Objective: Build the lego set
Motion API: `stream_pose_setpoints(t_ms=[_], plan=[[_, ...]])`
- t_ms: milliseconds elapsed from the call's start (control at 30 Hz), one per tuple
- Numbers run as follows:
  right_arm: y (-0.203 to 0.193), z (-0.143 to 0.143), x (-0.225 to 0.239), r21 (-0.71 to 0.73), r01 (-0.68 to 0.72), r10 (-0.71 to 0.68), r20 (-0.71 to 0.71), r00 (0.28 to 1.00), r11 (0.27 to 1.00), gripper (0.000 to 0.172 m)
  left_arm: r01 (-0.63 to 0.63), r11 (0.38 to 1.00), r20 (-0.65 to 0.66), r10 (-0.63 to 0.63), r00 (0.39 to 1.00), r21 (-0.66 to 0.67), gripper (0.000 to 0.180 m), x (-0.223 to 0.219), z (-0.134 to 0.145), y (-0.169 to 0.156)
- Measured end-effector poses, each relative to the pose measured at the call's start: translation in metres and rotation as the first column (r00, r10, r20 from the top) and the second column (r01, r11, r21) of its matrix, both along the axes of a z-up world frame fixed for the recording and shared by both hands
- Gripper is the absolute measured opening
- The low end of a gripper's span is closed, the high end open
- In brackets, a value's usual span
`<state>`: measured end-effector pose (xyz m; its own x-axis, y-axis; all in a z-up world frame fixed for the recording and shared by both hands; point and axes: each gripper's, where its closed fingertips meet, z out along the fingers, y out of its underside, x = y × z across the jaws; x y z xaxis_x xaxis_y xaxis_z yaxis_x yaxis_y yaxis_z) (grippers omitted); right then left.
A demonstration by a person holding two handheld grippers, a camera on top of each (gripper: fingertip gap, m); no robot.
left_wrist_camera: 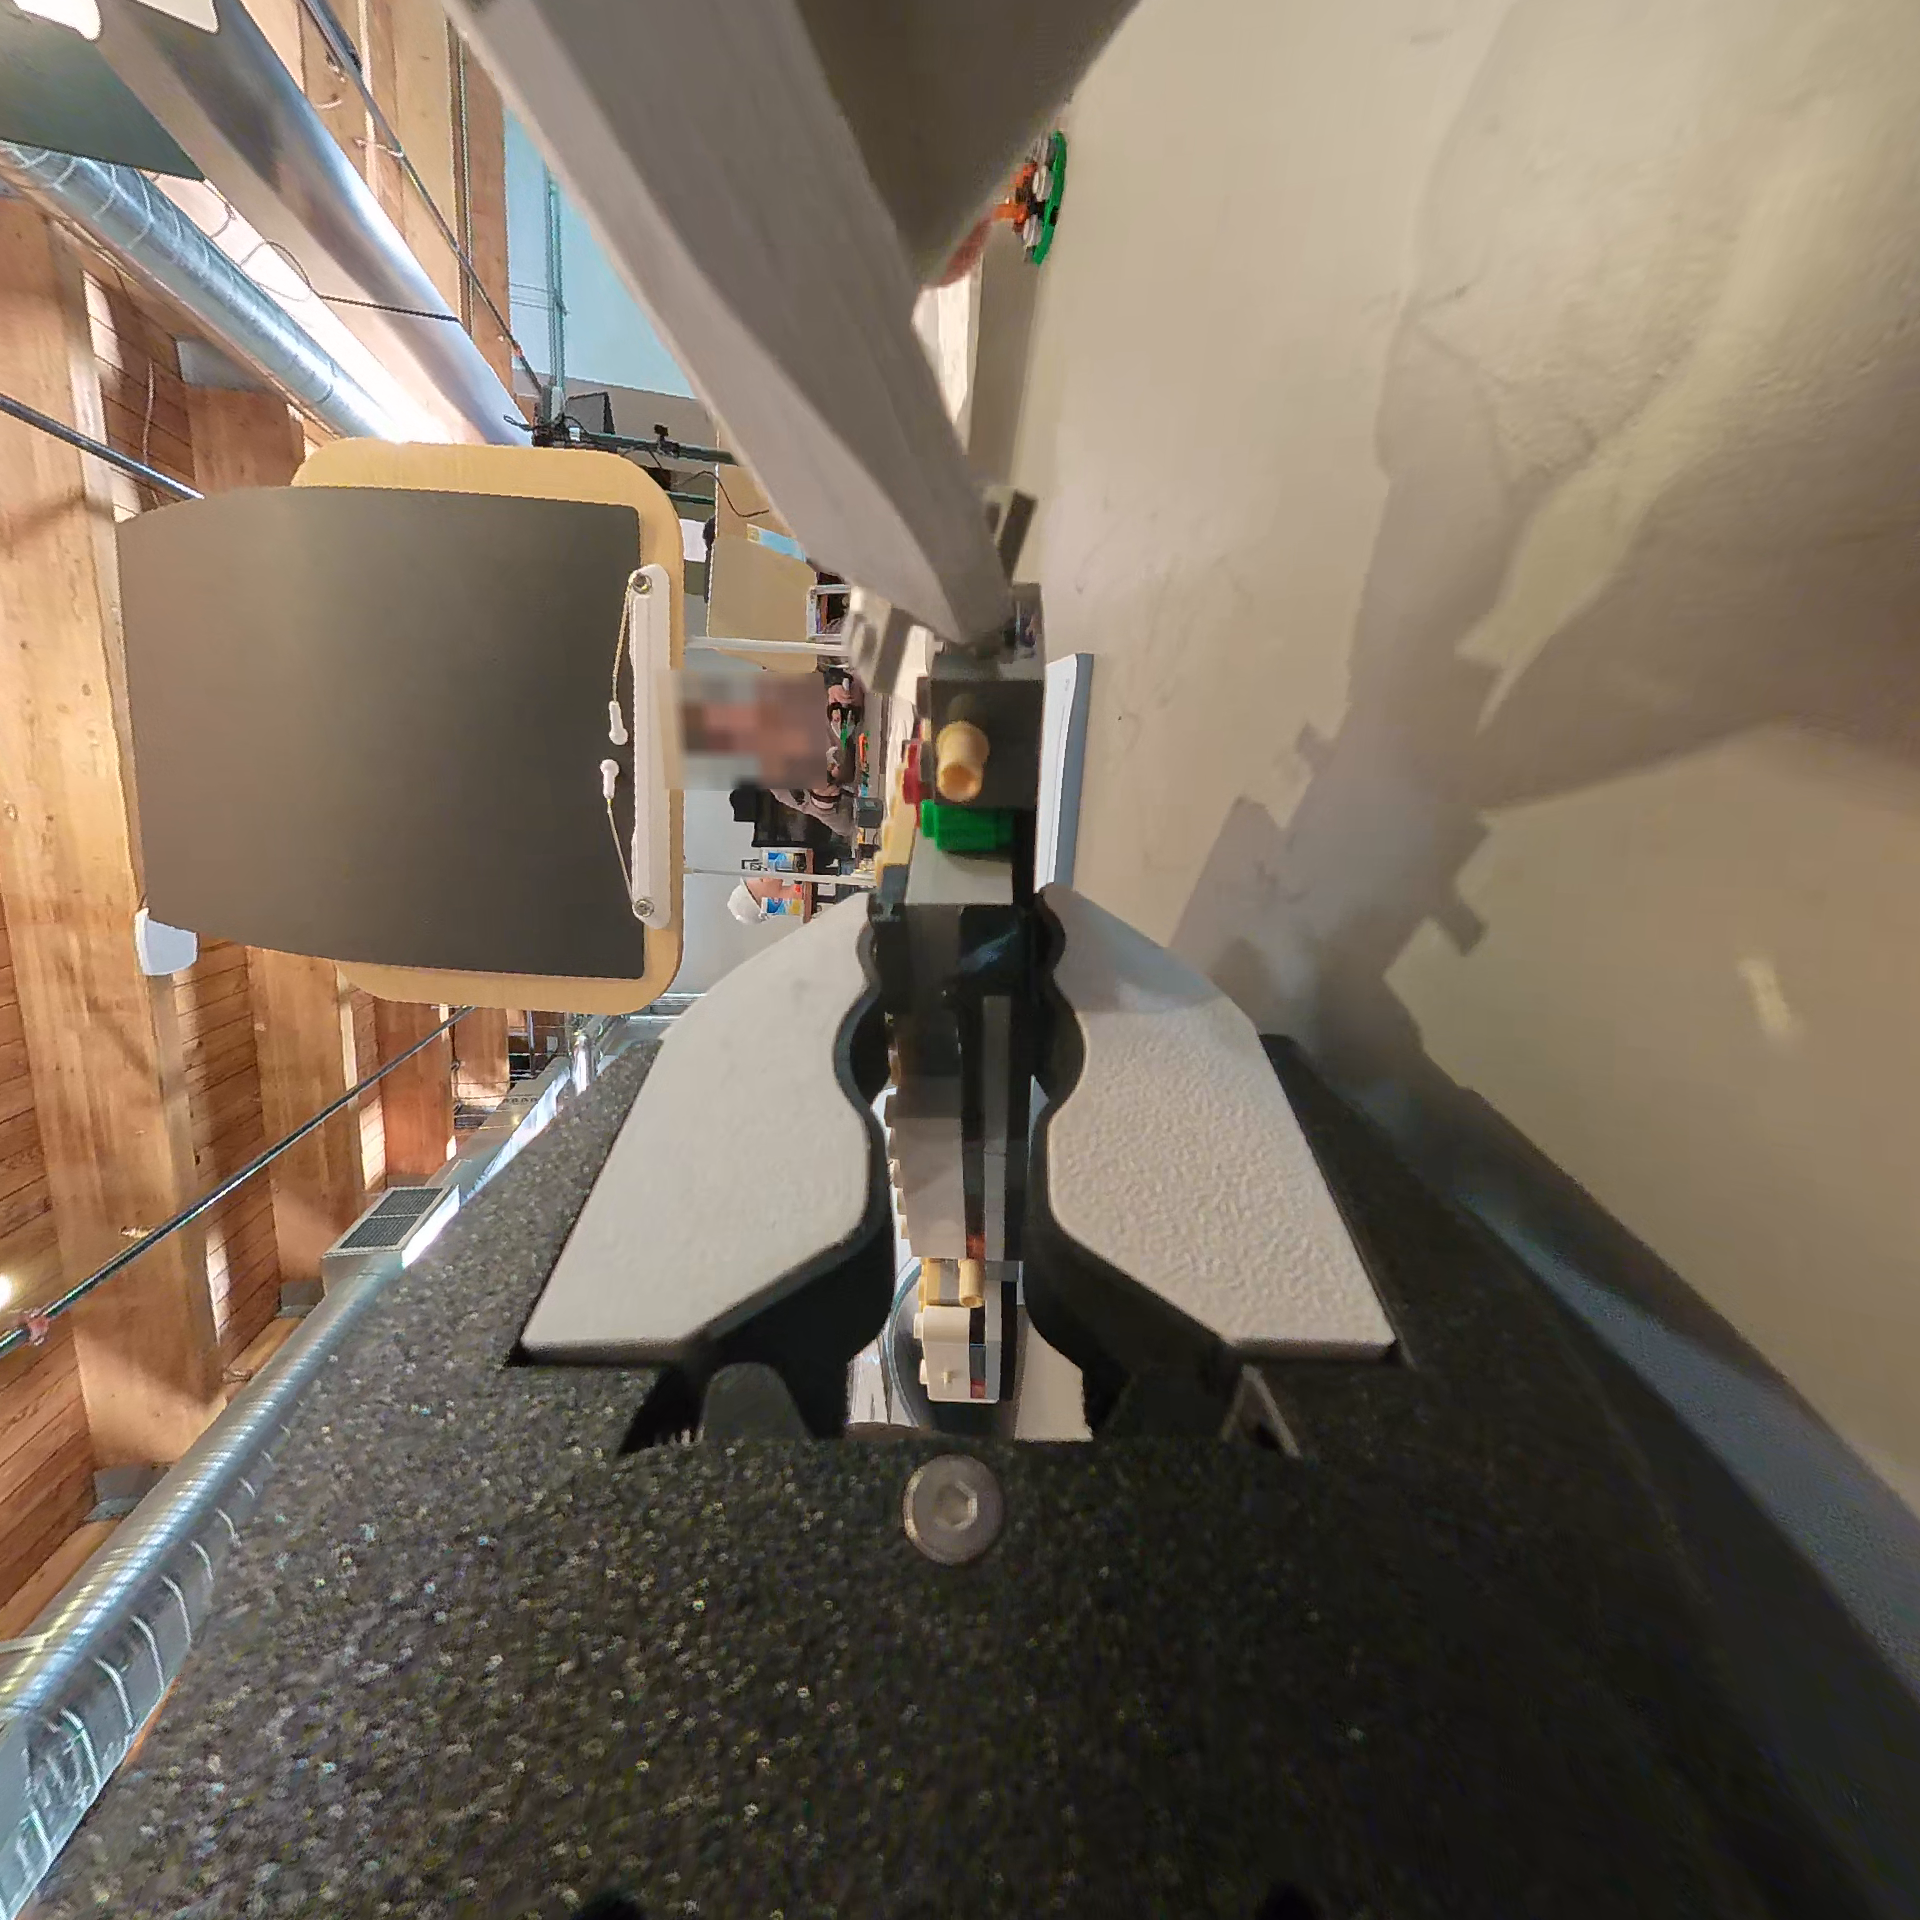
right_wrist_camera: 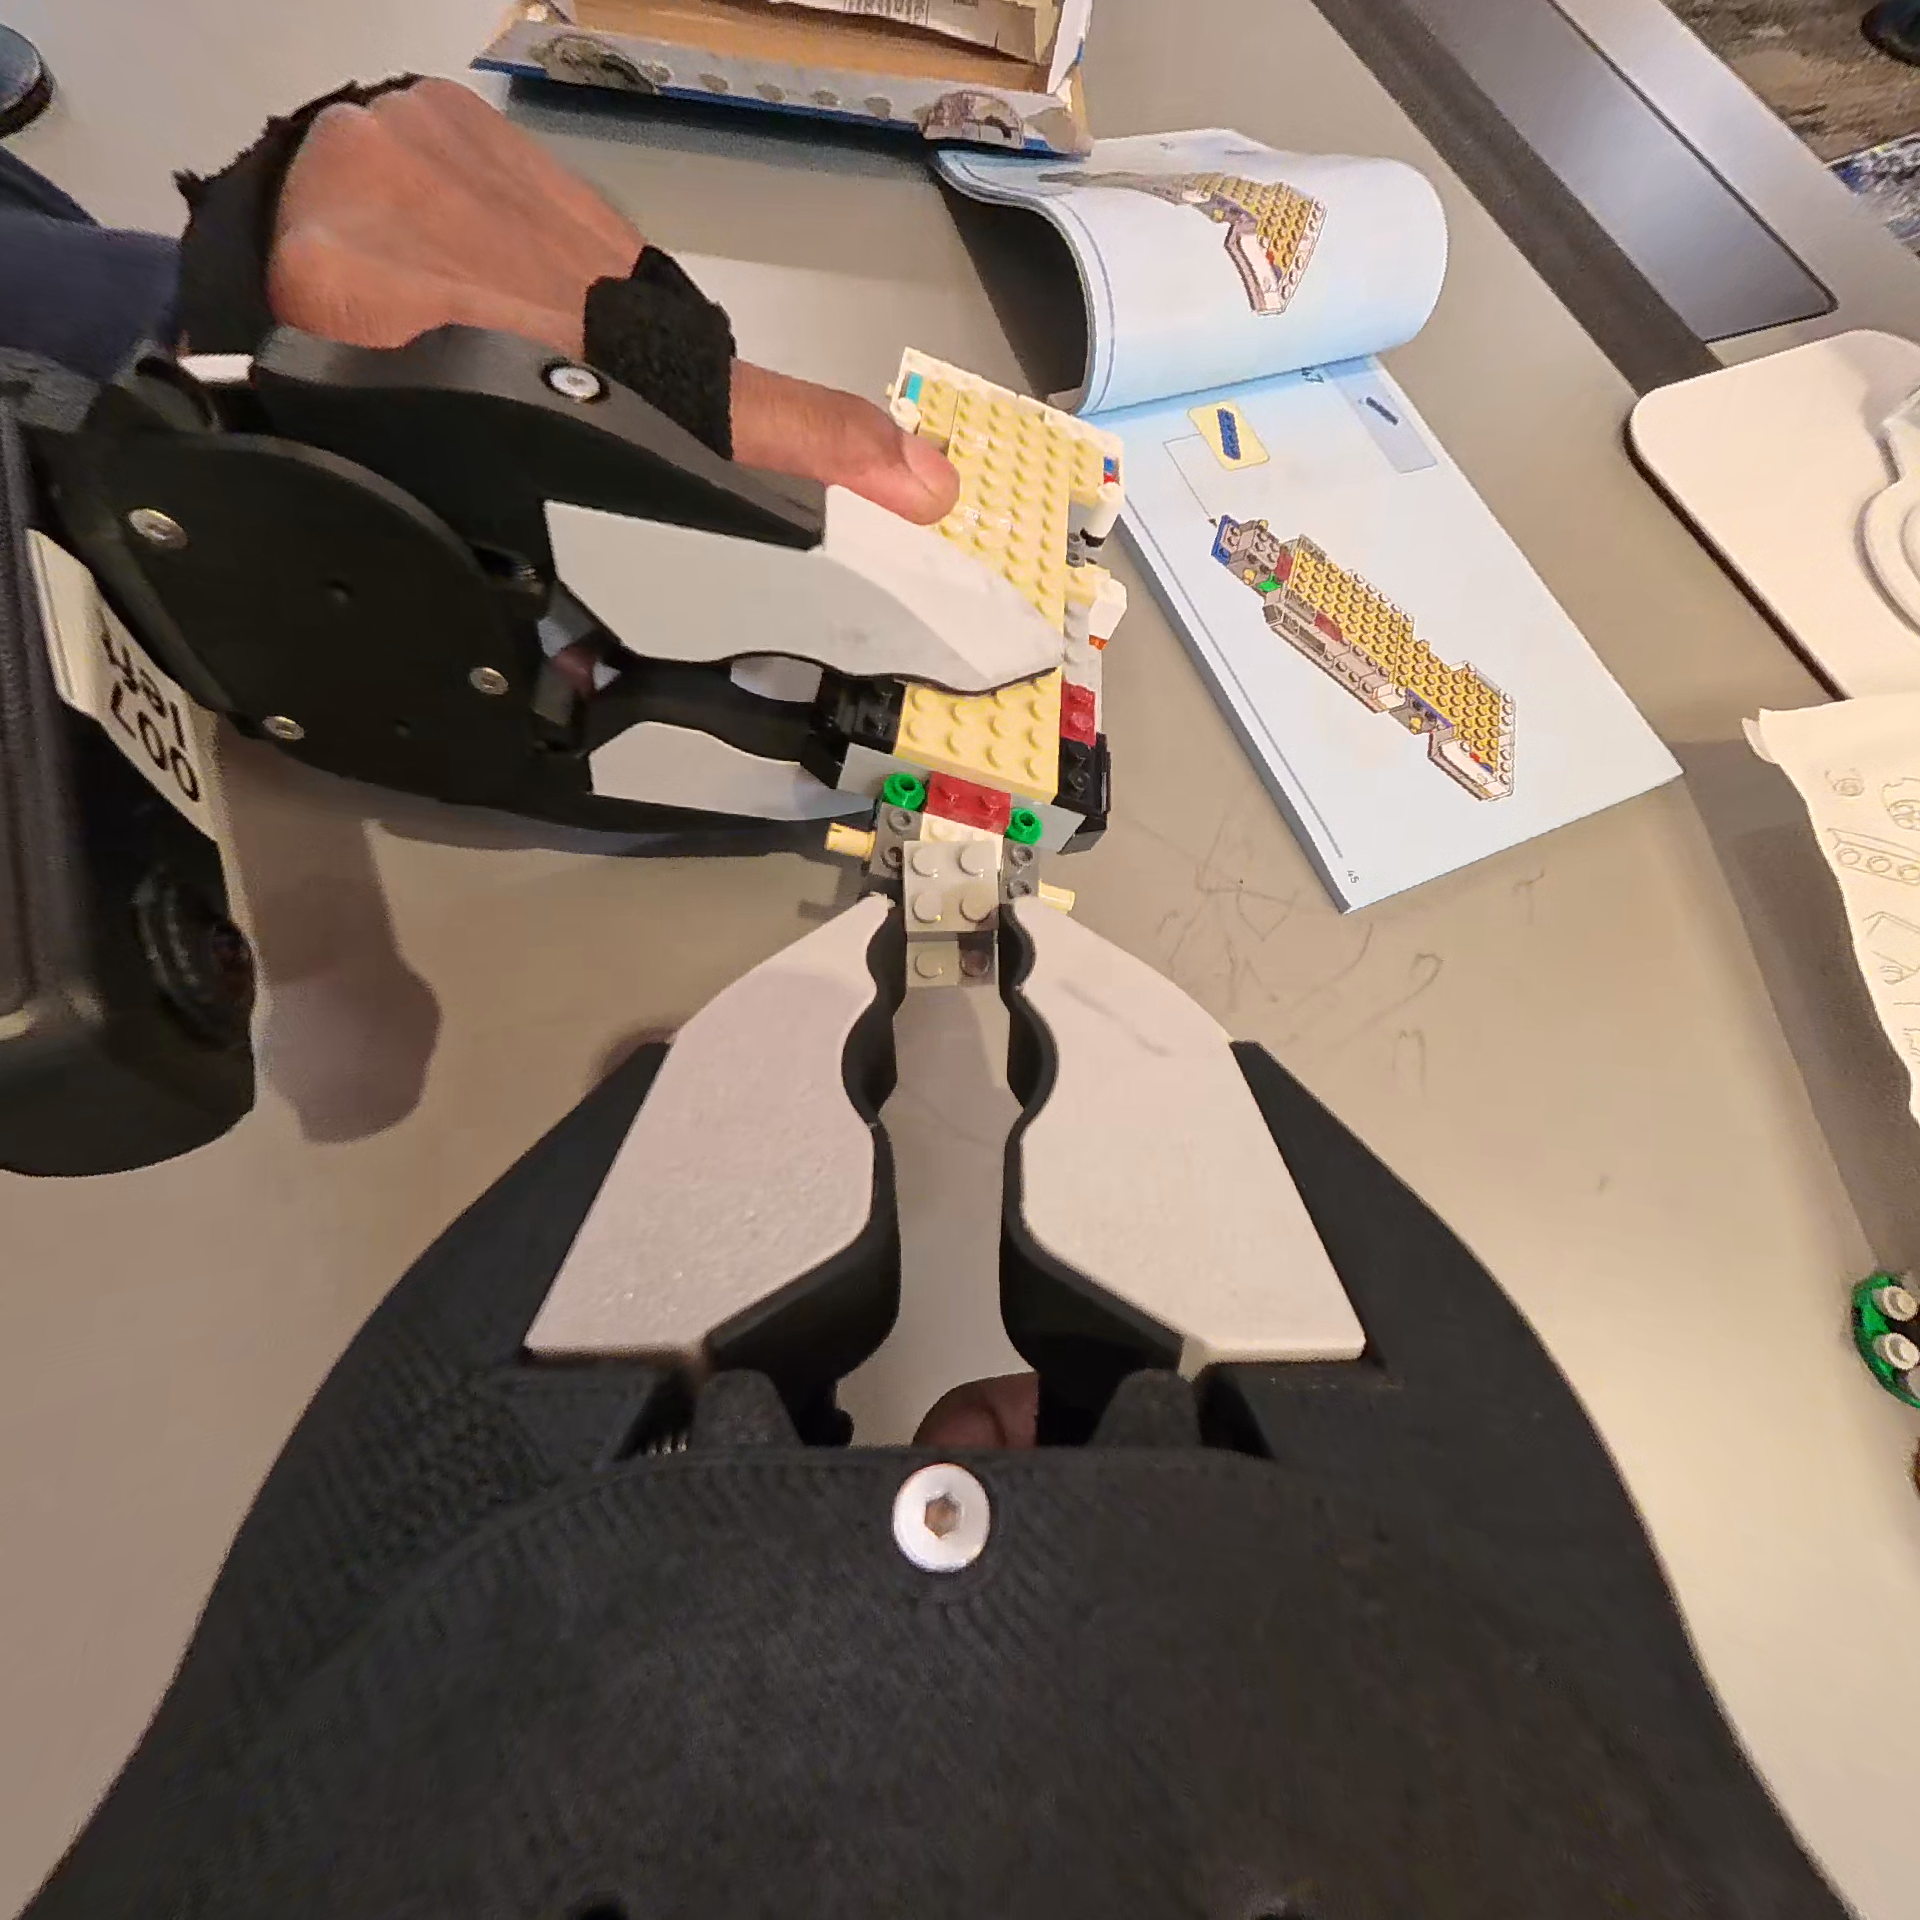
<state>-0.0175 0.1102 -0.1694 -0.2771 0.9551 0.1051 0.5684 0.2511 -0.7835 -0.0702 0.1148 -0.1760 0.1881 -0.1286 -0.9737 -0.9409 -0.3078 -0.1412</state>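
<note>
A long brick model (right_wrist_camera: 1018,457) with a tan studded top, red, black and green bricks is held over the table (right_wrist_camera: 1455,1091). My left gripper (right_wrist_camera: 951,727) comes in from the left and is shut on the model's body, with a person's finger (right_wrist_camera: 862,457) resting on the tan plate. My right gripper (right_wrist_camera: 948,935) is shut on the small grey brick stack (right_wrist_camera: 951,878) at the model's near end. In the left wrist view my left gripper (left_wrist_camera: 956,914) clamps the model (left_wrist_camera: 982,748) edge-on, and the right gripper's grey finger (left_wrist_camera: 831,364) reaches down to its far end.
An open instruction booklet (right_wrist_camera: 1403,644) lies just right of the model. A torn cardboard box (right_wrist_camera: 810,42) is at the back. A white tray (right_wrist_camera: 1787,499) and a paper sheet (right_wrist_camera: 1860,831) lie at the right edge. A small green brick piece (right_wrist_camera: 1886,1340) lies at the near right.
</note>
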Motion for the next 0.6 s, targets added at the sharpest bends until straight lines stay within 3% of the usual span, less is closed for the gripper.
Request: stream_pose_setpoints(t_ms=[267, 600], plan=[[-0.0017, 0.0032, -0.0028, -0.038, 0.004, -0.004, -0.014, 1.000, 0.999, 0.016, 0.004, 1.000, -0.006, -0.004, 1.000, -0.004, 0.024, 0.0013, -0.0015, -0.0001], [-0.0039, 0.0065, -0.0039, -0.197, -0.001, -0.002, -0.014, 1.000, 0.980, 0.016, 0.025, 1.000, 0.011, -0.025, 1.000, 0.003, 0.024, 0.0087, 0.0013, -0.0016]])
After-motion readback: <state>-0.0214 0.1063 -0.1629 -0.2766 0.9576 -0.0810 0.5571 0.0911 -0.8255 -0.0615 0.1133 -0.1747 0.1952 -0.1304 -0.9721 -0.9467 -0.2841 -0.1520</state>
